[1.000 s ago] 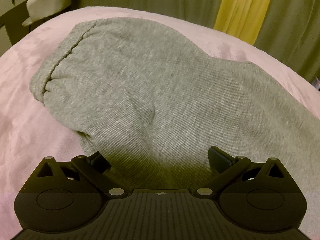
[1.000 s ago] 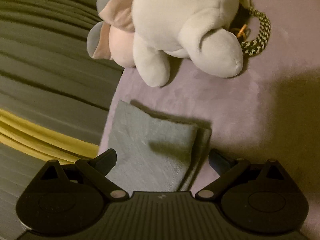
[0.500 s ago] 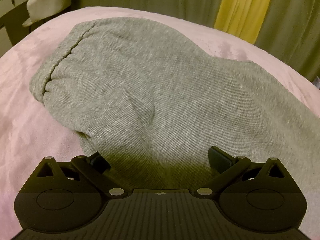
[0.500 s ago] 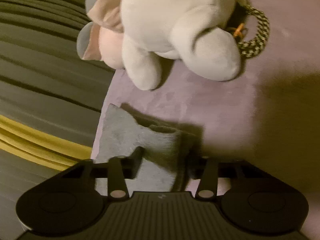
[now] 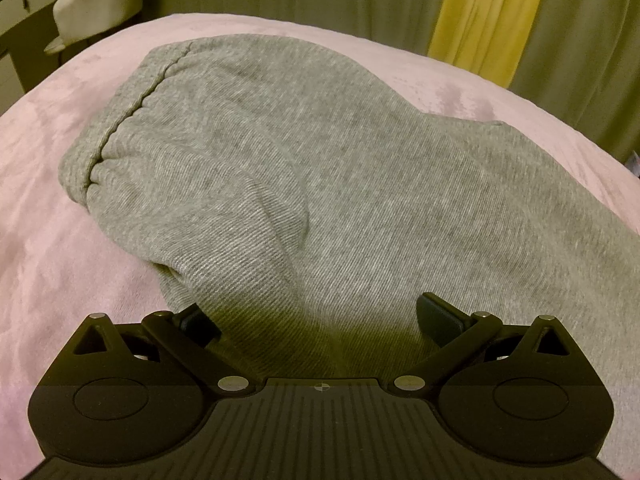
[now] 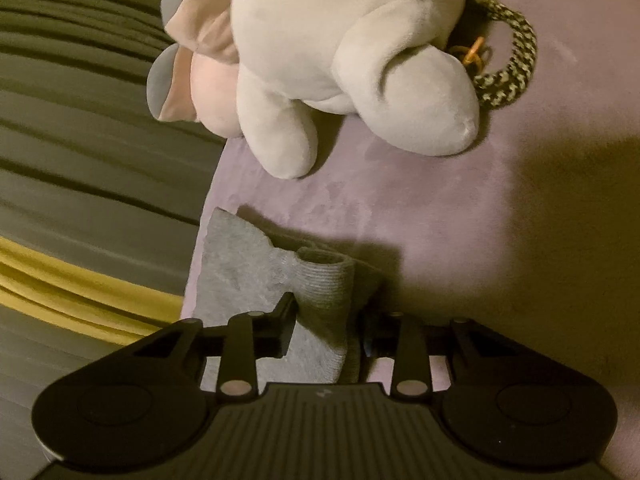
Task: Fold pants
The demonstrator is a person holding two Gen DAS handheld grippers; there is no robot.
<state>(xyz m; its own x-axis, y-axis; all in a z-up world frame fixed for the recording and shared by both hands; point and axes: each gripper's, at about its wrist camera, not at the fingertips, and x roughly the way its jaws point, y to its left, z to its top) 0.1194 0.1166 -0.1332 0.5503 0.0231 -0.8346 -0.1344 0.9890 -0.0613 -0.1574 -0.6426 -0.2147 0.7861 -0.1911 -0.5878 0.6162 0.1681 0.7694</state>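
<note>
Two ends of the grey pants [image 5: 320, 184] lie on the pink bed [image 5: 60, 200]: the waistband end spread out under the left gripper [image 5: 316, 320], the leg hem [image 6: 288, 292] near the bed's edge, short of a plush toy [image 6: 340, 60]. The left fingers stand apart over the cloth, gripping nothing. The right gripper [image 6: 326, 320] is closing its fingers, the bunched hem pinched between them. The grasping step looks nearly finished; next the hem likely needs carrying toward the waistband.
</note>
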